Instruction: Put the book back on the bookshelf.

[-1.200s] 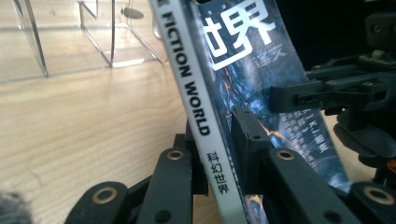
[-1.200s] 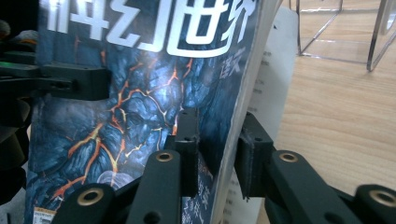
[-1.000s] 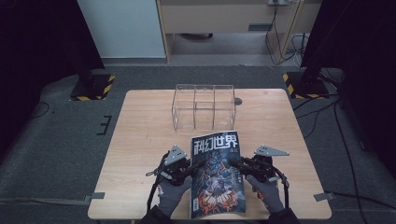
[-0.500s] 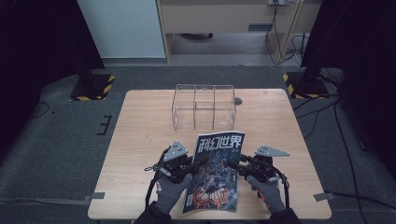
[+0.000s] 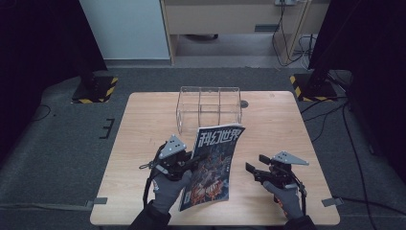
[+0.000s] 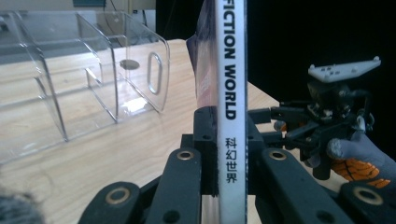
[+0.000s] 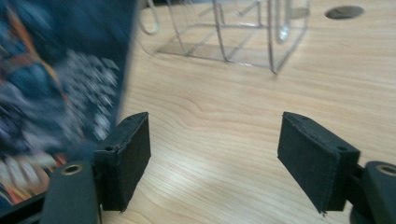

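Wooden table (image 5: pixel 143 120), light grain, spanning the centre of the high view. Clear acrylic organiser (image 5: pixel 209 108), divided into compartments, in the upper middle of the table; the left gripper view adds an oval handle slot in its end wall and places it in the upper left of that frame. Magazine (image 5: pixel 213 167), just below centre in the high view, raised off the table on its left edge and tilted, cover facing right: large white Chinese title characters on top, dark blue and orange artwork beneath. The left gripper view alone gives the white spine, running up the middle of the frame, printed "FICTION WORLD" in black with four Chinese characters below. The right gripper view gives the cover as a blurred blue patch at far left. Left gripper (image 5: pixel 190 160), in a grey-gloved hand, lower centre-left in the high view, jaws clenched on the magazine's spine. Right gripper (image 5: pixel 255 166), lower right in the high view, well apart from the magazine; its jaws have just been opening and stand wide over bare wood, nothing between them.
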### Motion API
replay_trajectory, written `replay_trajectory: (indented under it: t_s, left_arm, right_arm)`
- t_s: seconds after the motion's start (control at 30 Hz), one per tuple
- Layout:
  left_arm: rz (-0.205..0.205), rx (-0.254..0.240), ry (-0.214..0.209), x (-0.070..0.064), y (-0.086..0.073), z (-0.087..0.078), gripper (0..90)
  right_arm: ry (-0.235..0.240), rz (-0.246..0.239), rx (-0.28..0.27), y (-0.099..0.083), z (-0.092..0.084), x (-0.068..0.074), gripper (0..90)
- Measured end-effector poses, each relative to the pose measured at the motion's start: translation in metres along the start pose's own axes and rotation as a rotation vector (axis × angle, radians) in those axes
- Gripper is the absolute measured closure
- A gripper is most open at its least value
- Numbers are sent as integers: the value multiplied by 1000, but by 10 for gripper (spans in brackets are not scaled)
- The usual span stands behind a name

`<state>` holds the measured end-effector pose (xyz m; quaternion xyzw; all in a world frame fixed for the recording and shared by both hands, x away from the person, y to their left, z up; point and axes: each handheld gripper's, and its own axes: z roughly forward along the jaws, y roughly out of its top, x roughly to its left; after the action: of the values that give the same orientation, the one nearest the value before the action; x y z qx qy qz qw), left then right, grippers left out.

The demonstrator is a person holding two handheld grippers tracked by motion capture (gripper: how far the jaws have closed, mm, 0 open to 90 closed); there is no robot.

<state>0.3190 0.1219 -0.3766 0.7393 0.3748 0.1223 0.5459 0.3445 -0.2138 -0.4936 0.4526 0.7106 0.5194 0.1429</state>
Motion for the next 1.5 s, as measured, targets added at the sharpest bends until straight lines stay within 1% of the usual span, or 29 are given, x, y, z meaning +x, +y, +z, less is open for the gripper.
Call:
replay_trajectory:
  t_s: [0.1,0.17,0.3,0.37,0.47,0.57,0.7,0.8,0.83,0.87,0.9,1.0,1.13,1.47,1.5]
  left_arm:
    - [8,-10,11,1,7,-5,824]
    - [14,-15,18,1,11,-8,823]
    - [26,-20,42,2,17,-13,823]
    - [27,-24,53,4,19,-15,823]
    - [15,-37,62,9,23,-19,824]
    - [1,-59,71,14,28,-25,824]
    - [0,-80,92,18,36,-33,824]
    - [-6,-102,108,23,43,-40,824]
    - [-7,-109,113,24,46,-42,824]
    - [-7,-113,116,25,47,-43,823]
    - [-6,-118,121,27,50,-45,823]
    - [-10,-133,135,30,57,-49,823]
    - [-17,-152,150,36,63,-53,824]
    - [-42,-175,186,54,76,-55,823]
    - [-43,-177,191,57,78,-55,823]
  right_arm:
    - [-29,4,19,-3,0,-4,223]
    - [-52,-6,34,-4,1,-6,215]
    - [-80,-12,56,-8,1,-10,203]
    - [-94,-13,77,-9,0,-13,189]
    - [-134,-36,100,-11,-1,-15,180]
    - [-151,-35,102,-13,-2,-18,179]
    - [-181,-23,116,-15,-4,-25,175]
    - [-203,-32,123,-16,-5,-29,171]
    - [-212,-43,125,-17,-6,-30,170]
    - [-216,-38,128,-17,-7,-30,169]
    - [-219,-43,130,-17,-7,-31,167]
    - [-230,-40,134,-18,-8,-34,164]
    - [-247,-46,152,-20,-8,-36,160]
    - [-259,-59,180,-24,-3,-38,149]
    - [-260,-55,183,-24,-3,-38,148]
